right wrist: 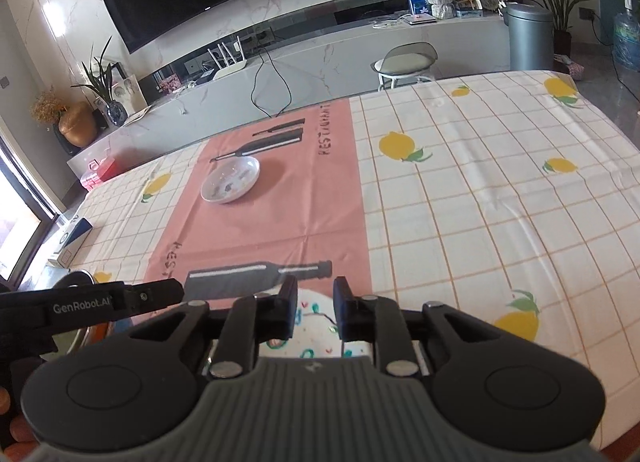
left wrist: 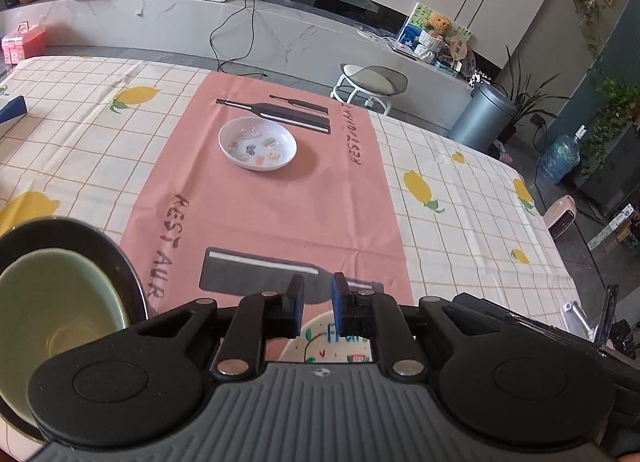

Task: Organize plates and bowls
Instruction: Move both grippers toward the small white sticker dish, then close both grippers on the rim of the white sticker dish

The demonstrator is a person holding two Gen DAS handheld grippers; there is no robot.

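A small white dish with sticker-like prints sits on the pink placemat at the far middle; it also shows in the right wrist view. A white printed plate lies at the near edge, under both grippers, also in the right wrist view. A green bowl rests inside a black dish at near left. My left gripper is open a little and holds nothing, just above the plate. My right gripper is open a little, empty, over the same plate.
The table has a lemon-print checked cloth. A blue-and-white box lies at the left edge. The other gripper's arm crosses the near left. A stool, a grey bin and a TV console stand beyond the table.
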